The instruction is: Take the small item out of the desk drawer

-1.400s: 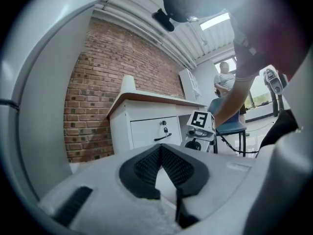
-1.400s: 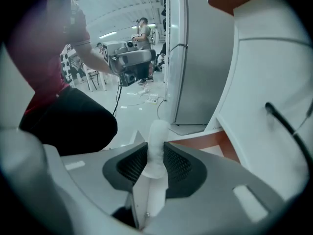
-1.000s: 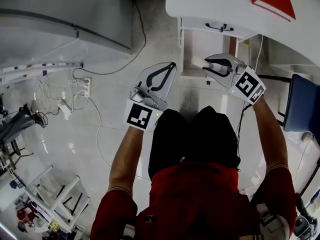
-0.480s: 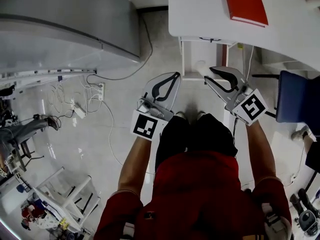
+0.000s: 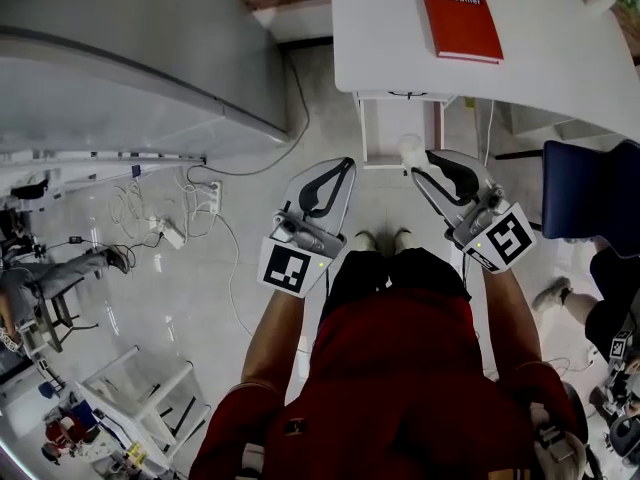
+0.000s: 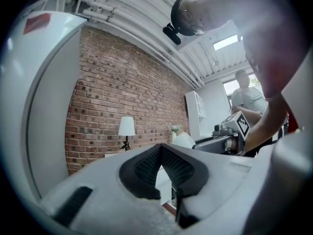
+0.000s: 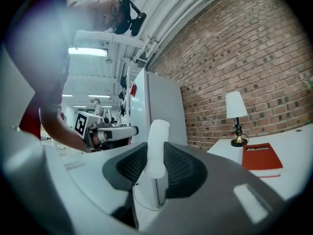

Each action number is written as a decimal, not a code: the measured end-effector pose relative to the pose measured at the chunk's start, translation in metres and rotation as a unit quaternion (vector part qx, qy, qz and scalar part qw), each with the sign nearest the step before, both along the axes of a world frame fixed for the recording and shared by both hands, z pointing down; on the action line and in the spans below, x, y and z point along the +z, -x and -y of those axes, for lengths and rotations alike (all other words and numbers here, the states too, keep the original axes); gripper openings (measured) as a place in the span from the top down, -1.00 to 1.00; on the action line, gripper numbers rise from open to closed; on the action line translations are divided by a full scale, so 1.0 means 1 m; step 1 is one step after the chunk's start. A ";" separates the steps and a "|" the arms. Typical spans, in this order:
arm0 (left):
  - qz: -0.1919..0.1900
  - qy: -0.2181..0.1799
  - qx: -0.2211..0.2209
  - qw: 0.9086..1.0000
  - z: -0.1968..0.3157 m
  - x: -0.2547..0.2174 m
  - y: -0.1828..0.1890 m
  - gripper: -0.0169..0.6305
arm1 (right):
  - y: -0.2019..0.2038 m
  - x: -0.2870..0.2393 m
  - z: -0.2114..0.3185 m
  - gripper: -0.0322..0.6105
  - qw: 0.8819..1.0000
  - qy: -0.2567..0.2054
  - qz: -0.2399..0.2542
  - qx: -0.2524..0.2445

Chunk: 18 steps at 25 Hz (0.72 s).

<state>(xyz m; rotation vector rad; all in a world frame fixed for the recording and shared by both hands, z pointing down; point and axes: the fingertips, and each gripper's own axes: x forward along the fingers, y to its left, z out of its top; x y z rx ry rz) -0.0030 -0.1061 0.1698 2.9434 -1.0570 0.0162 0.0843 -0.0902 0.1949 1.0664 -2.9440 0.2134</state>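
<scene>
R gripper (image 7: 157, 155) has the small white item (image 7: 157, 131) pinched between its dark pads. The jaws are part-spread, only as wide as the item, and the pads press it from both sides. The item is a pale, rounded stick. In the R gripper view its long axis stands upright, crosswise to the jaws' reach, and its top pokes well above the pads. In the head view it shows as a white nub at the jaw tips, centre-right of frame, just below the desk (image 5: 560, 48) edge. It's clear of the drawer (image 5: 400, 95), whose front and handle show under the desk edge, upper centre. The drawer looks pushed in, but can't tell for sure. L gripper (image 6: 161, 153) is at centre-left of the head view with pad tips pressed together and nothing between them, well apart from the item. So the take-out looks done, w/ the item in hand. If a put-down follows, the desk top lies straight up-frame from the R jaws, and the R hand is clearly nearer. The red book (image 5: 460, 18) lies at the upper part of the desk, w/ bare top to its right. Risk: the item is tall in the pinch and may tip on release.
</scene>
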 end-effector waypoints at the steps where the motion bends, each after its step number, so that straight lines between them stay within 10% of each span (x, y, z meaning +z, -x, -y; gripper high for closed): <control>1: -0.002 -0.002 0.000 1.000 -0.004 -0.004 -0.001 0.94 | -0.002 -0.006 -0.005 0.54 1.000 -0.005 0.005 0.004; 18: -0.022 -0.028 0.008 0.999 -0.055 -0.042 -0.029 0.94 | -0.034 -0.047 -0.069 0.54 0.996 -0.039 0.065 0.047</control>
